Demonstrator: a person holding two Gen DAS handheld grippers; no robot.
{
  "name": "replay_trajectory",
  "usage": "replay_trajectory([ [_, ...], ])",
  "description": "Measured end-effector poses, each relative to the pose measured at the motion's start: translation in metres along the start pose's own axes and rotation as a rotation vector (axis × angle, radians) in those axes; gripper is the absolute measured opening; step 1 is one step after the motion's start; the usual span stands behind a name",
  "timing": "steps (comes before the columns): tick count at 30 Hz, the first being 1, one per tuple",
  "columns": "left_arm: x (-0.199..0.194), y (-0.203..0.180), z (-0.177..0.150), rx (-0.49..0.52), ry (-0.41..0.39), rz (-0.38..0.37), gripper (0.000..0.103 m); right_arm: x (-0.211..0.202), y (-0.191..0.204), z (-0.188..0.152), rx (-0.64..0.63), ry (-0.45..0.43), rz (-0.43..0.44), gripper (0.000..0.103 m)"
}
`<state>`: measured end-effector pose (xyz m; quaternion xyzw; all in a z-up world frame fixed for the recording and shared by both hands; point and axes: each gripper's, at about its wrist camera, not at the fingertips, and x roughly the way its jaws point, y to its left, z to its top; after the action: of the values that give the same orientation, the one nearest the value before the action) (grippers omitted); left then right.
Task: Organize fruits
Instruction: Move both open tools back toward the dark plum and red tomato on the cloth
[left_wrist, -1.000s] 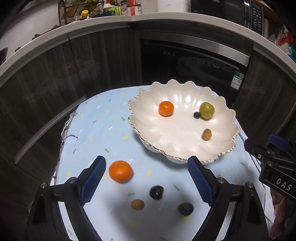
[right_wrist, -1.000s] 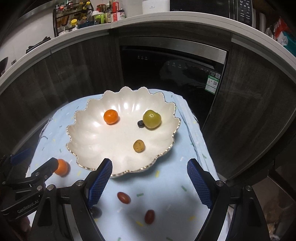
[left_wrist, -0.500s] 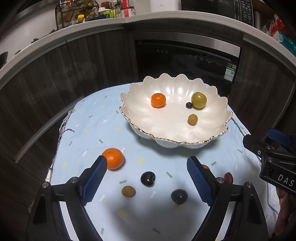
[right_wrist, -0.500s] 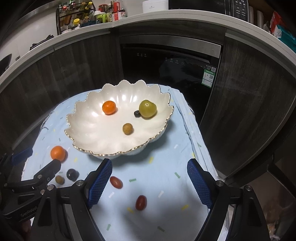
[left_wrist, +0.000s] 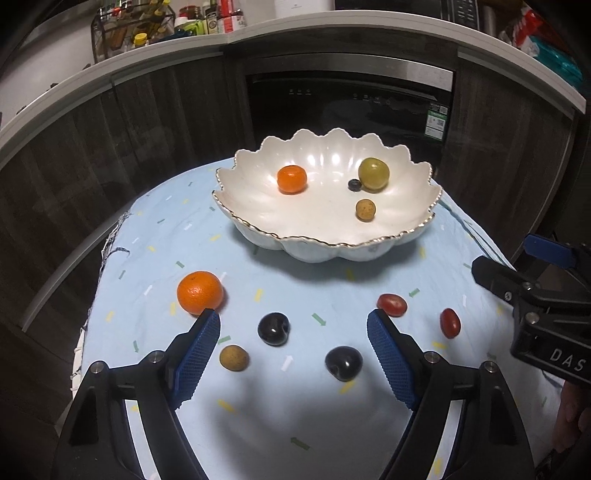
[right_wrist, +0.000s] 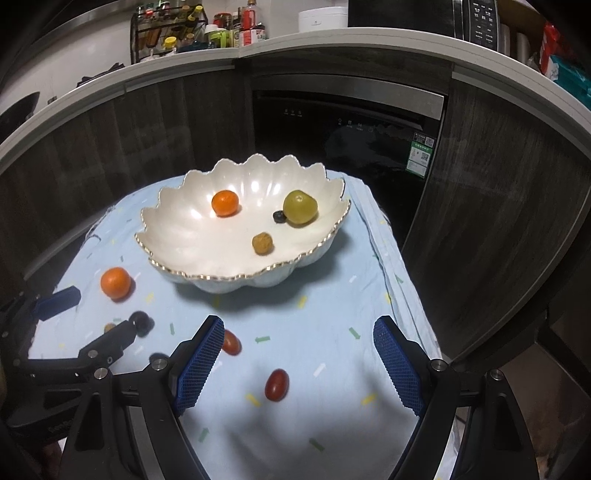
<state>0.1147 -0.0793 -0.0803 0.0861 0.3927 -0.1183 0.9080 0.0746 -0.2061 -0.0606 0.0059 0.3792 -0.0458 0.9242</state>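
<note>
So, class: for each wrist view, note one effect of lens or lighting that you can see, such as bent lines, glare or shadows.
Left wrist view: the countertop edge bows into an arc, the corners go black, and glare spots shine on the scalloped bowl. Right wrist view: the same bowed counter, and a soft shadow of the right gripper falls on the blue tablecloth.

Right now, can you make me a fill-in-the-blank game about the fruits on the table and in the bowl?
1. The white bowl holds ____ fruits in all.
2. The biggest fruit left on the blue cloth is coloured ____.
3. The tiny dark berry in the bowl lies right beside the ____ fruit.
4. Between the fingers of the right gripper lies a small ____ tomato.

Missing words: four; orange; green; red
</note>
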Motion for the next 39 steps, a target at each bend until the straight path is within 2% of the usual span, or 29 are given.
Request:
replay_trajectory([
  [5, 0.002, -0.008, -0.009, 0.044, -0.011, 0.016, 0.08, 0.005, -0.001, -0.013, -0.015, 0.008, 0.016, 0.084],
  [12, 0.01, -0.01, -0.019, 0.032, 0.006, -0.022, 0.079, 0.008, 0.004, -0.026, -0.046, 0.007, 0.032, 0.084],
  [16, 0.01, -0.014, -0.023, 0.049, -0.004, -0.03, 0.071, 0.01, 0.005, -0.031, -0.054, 0.008, 0.043, 0.083],
  [22, 0.018, -0.018, -0.027, 0.055, 0.016, -0.041, 0.069, 0.018, 0.005, -0.037, -0.054, 0.026, 0.058, 0.069],
  [27, 0.025, -0.02, -0.03, 0.057, 0.037, -0.048, 0.063, 0.025, 0.005, -0.042, -0.048, 0.046, 0.072, 0.068],
  [31, 0.031, -0.021, -0.032, 0.063, 0.049, -0.046, 0.054, 0.029, 0.005, -0.044, -0.05, 0.057, 0.08, 0.067],
  [34, 0.033, -0.022, -0.033, 0.069, 0.051, -0.043, 0.054, 0.036, 0.007, -0.046, -0.054, 0.074, 0.085, 0.06],
  [39, 0.037, -0.025, -0.034, 0.075, 0.059, -0.06, 0.054, 0.044, 0.006, -0.049, -0.049, 0.094, 0.092, 0.055],
])
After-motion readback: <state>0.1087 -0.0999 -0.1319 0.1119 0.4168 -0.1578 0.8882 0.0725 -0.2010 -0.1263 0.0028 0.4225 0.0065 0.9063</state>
